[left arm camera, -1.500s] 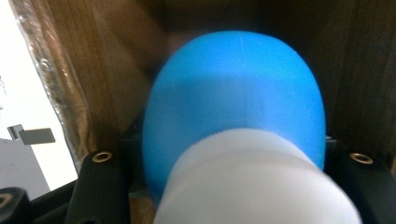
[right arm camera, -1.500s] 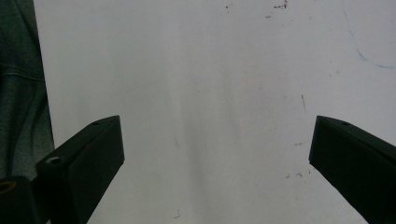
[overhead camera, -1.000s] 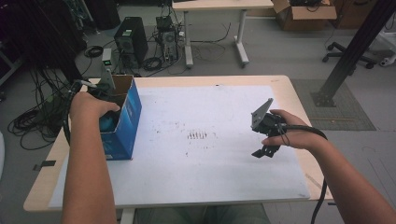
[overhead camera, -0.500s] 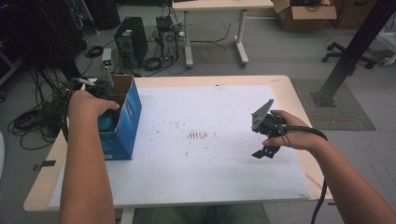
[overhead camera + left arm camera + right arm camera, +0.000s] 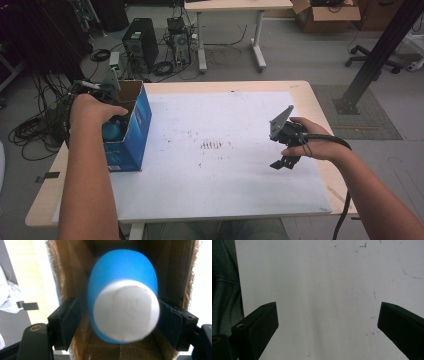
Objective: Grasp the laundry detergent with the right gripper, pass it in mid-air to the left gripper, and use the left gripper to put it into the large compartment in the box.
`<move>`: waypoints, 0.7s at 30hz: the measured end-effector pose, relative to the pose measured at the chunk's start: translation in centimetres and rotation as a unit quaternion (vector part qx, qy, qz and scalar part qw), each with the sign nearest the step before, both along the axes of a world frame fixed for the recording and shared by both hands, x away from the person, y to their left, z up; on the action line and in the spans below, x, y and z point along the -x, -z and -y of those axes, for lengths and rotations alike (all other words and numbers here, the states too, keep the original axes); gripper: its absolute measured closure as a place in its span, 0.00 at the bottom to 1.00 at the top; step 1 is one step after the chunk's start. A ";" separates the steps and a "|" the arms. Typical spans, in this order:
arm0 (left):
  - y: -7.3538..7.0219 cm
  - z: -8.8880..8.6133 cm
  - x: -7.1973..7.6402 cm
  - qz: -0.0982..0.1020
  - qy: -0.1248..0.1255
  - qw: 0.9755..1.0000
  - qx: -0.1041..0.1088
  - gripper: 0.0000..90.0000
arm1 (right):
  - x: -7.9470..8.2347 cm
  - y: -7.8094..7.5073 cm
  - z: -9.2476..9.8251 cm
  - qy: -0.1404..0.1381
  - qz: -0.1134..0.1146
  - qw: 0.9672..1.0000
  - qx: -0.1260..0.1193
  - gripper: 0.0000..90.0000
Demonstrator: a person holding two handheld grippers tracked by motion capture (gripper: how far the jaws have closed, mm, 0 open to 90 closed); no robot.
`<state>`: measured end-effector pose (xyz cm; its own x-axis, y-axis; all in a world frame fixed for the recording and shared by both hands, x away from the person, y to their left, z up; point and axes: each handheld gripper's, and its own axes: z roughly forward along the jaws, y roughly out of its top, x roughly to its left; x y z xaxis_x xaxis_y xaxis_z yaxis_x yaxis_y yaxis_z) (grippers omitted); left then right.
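Note:
A blue egg-shaped thing with a flat white end sits between my left gripper's jaws, inside the open blue cardboard box. The jaws have just been opening: the left pad stands clear of the thing, while the right pad is at its edge. From the high view, the person's left hand reaches into the box at the table's left, and the blue thing shows under it. My right gripper hovers over the white sheet on the right, its jaws open around bare sheet.
The white sheet covers most of the wooden table and bears small dark marks in its middle. Cables and computer cases lie on the floor behind the table. A cable trails from the right gripper over the table's front edge.

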<state>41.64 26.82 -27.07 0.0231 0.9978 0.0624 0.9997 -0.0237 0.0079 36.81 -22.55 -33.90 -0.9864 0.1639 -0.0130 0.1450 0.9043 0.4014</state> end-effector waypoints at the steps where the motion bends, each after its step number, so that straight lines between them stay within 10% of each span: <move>1: -0.3 0.0 0.1 0.002 0.001 1.000 -0.002 0.24 | 0.0 0.0 0.0 0.000 0.000 1.000 0.001 0.04; 21: -4.3 1.9 2.0 0.020 0.048 0.998 -0.017 0.15 | 0.7 -0.7 -0.4 -0.007 0.009 1.000 -0.004 0.04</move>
<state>39.68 24.91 -22.79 0.1158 0.9883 0.0995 0.9917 -0.1208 0.0452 36.13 -22.19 -33.16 -0.9883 0.1494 -0.0293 0.1243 0.9032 0.4107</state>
